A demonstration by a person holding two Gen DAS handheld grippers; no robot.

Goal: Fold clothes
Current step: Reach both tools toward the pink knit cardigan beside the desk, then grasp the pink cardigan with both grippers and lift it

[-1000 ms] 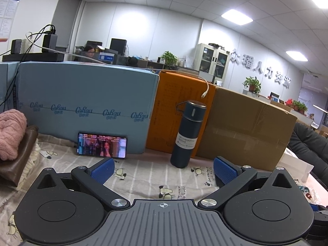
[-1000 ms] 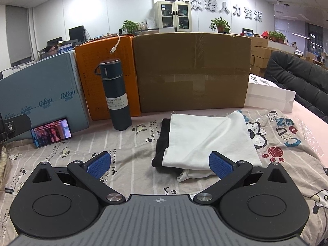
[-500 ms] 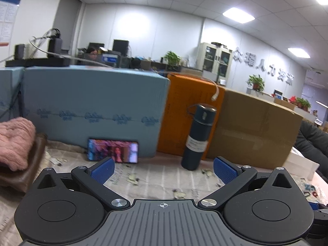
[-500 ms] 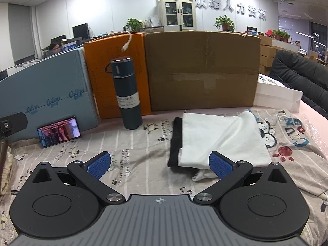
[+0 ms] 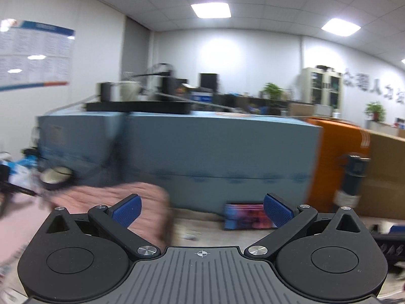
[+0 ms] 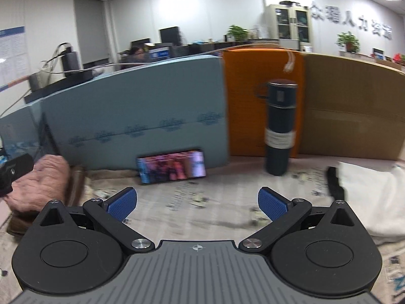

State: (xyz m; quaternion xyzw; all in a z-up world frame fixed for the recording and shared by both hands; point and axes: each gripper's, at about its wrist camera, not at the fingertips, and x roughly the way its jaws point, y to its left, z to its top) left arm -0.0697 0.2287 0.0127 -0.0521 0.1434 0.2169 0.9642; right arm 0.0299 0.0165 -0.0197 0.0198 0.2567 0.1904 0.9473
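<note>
Both claws are wide open and hold nothing — the left claw (image 5: 202, 209) and the right claw (image 6: 197, 204). A fuzzy pink sweater (image 6: 40, 181) lies bunched up at the left on the table (image 6: 202, 202). A folded white shirt (image 6: 367, 197) lies flat at the right, on something black.

Both views now swing leftward. The pink knit garment (image 5: 111, 202) fills the space ahead of the left gripper (image 5: 201, 206), while the folded white shirt (image 6: 367, 195) slides to the right edge of the right wrist view.
</note>
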